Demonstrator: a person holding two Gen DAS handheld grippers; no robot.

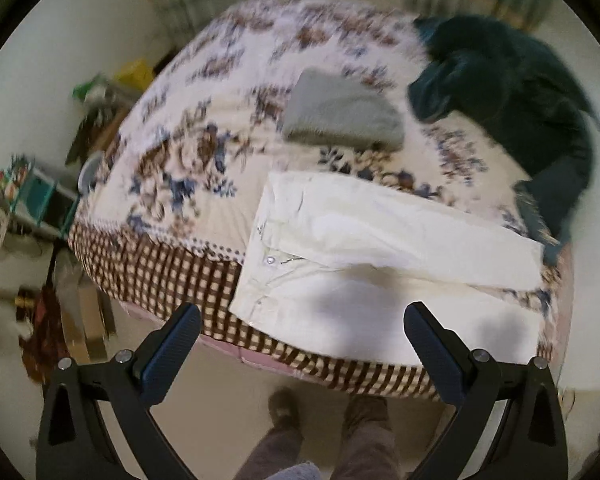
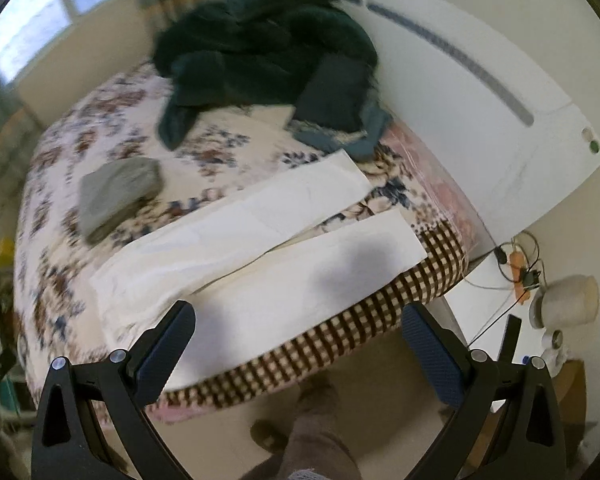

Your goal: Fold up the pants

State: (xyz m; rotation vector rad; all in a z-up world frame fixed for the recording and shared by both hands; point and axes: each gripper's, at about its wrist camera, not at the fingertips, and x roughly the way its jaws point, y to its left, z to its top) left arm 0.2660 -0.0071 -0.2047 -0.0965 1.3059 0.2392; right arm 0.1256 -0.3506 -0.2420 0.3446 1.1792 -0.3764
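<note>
Your left gripper (image 1: 302, 326) hangs above the near edge of the bed (image 1: 172, 268), its jaws spread wide and holding nothing. Your right gripper (image 2: 298, 326) is posed the same way, also released and empty. Just beyond both grippers, the white pants (image 1: 364, 240) lie flat along the bed's near side, untouched, with the two legs a little apart at the hems.

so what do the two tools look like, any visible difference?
No visible difference. Left tool and right tool each have a black frame with triangular cutouts, silver pivot screws, and two flat fingers faced with dark blue textured pads. No cables or markings show on either. The person wears brownish-grey trousers and dark slippers.
</note>
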